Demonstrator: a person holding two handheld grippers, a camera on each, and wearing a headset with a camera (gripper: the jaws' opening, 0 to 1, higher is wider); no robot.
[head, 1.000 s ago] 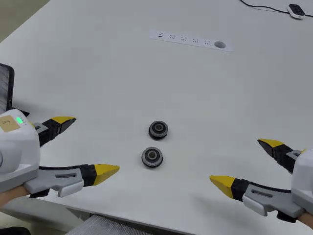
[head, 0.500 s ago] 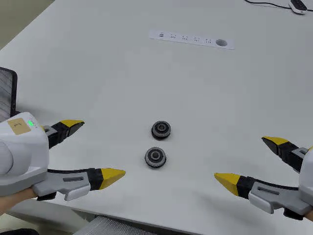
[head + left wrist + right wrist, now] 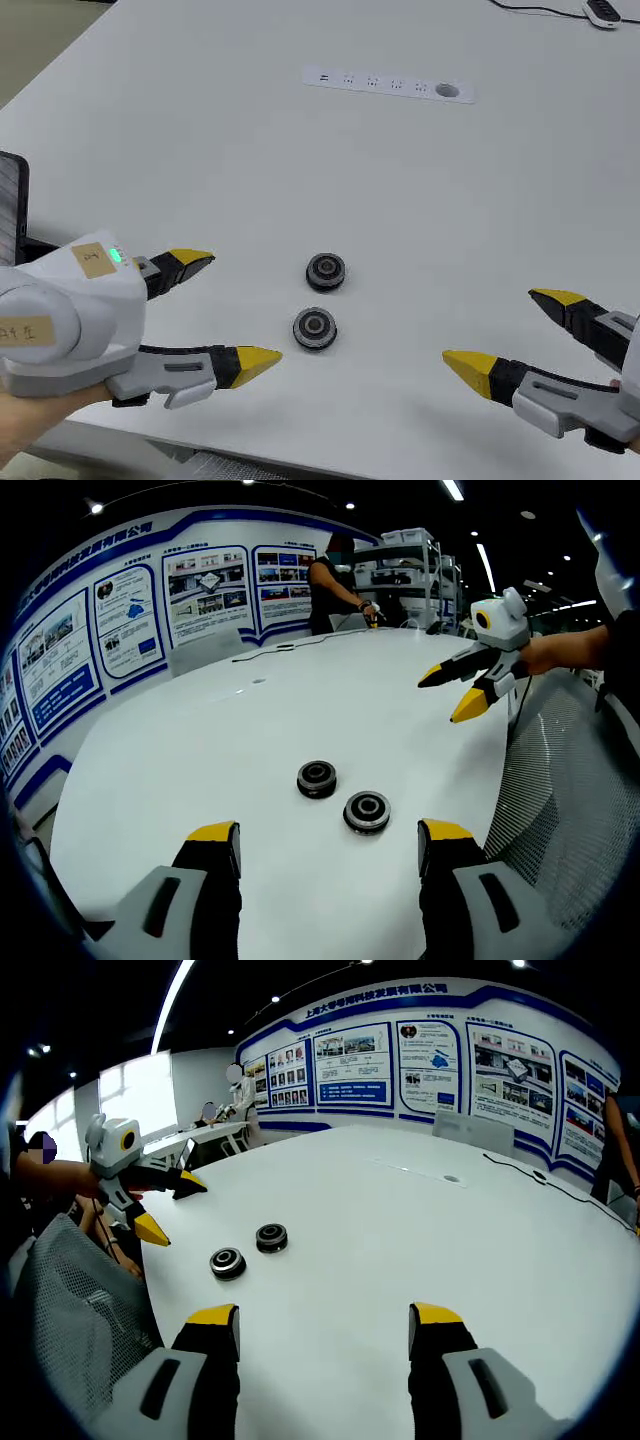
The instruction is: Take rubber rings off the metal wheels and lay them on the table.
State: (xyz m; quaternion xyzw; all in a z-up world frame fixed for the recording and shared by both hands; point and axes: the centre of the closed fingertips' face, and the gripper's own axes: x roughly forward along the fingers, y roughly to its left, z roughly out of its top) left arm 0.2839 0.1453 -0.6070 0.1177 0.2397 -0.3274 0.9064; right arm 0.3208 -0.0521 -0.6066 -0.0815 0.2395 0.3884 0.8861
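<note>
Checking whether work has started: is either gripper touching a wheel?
No: the far wheel and near wheel lie on the table, clear of the open left gripper and open right gripper.

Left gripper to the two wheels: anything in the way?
Nothing visible. Only bare table lies between the open left gripper and the near wheel or the far wheel. The power strip lies well beyond them, out of the path.
</note>
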